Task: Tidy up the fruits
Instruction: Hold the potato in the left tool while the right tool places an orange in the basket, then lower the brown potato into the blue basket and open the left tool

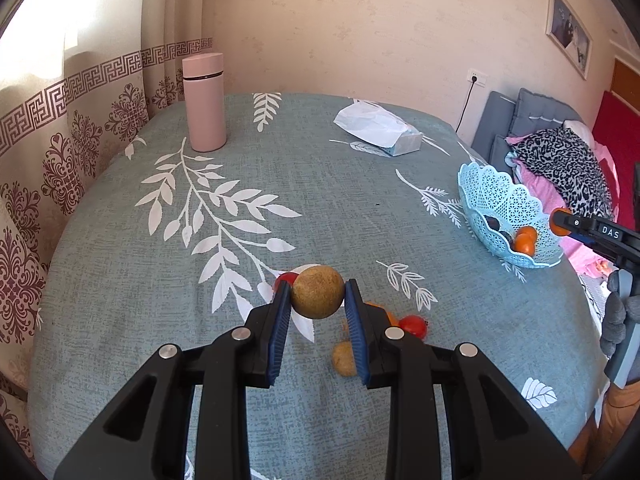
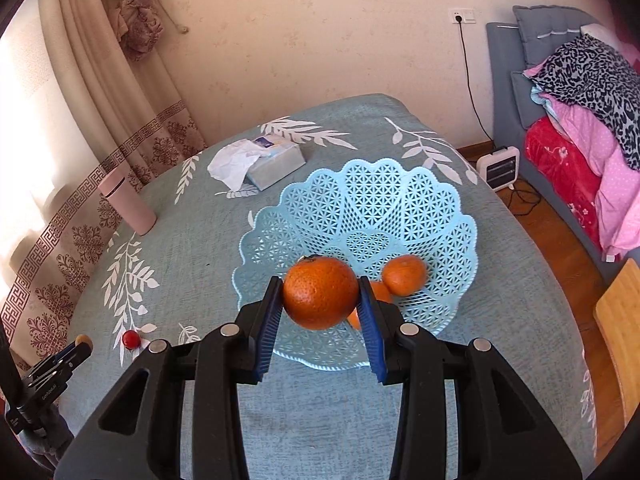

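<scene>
My left gripper [image 1: 317,298] is shut on a round brown fruit [image 1: 317,291] and holds it above the table. Below it lie a second brown fruit [image 1: 343,358], a red tomato [image 1: 413,325], another red tomato [image 1: 286,279] and part of an orange fruit [image 1: 390,316]. My right gripper [image 2: 320,298] is shut on an orange [image 2: 320,293] and holds it over the near rim of the light blue lattice basket [image 2: 360,200]. An orange [image 2: 404,275] lies in the basket, with more orange fruit partly hidden behind my fingers. The basket [image 1: 500,204] also shows at the right in the left wrist view.
A pink thermos [image 1: 204,102] stands at the table's far left. A tissue box [image 1: 380,128] lies at the far side. A tomato [image 2: 130,338] lies at the left in the right wrist view. A curtain hangs left; a bed with bedding [image 2: 580,120] stands right.
</scene>
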